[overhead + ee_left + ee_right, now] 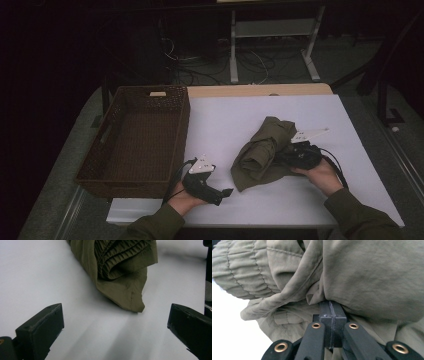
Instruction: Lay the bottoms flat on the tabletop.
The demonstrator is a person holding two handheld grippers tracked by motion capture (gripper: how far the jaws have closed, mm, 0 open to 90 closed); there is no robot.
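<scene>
Gripping the olive garment (262, 150) is the step in hand: the right tool (333, 315) has its jaws pressed together with a pinch of the cloth between them, at the garment's right edge, right of centre in the high view. The garment lies bunched and partly folded on the white desk (225, 120), its elastic-gathered band turned toward the lower left of the heap, one loose corner (136, 306) trailing toward the bottom of the frame.

The left tool (226, 192) rests low on the desk at lower centre of the high view, jaws standing wide apart with nothing between them, pointed at that loose corner but not touching it. The brown woven basket (135, 140) sits at the left of the frame, just beside the desk's white surface, with nothing visible inside it.

The work looks to be at its start, the cloth caught on one side only. The next move likely calls for the left tool to slide forward and close on the near corner, so both tools can lift or fold the garment, perhaps toward the basket. Thin slack cloth could slip from a shallow pinch.
</scene>
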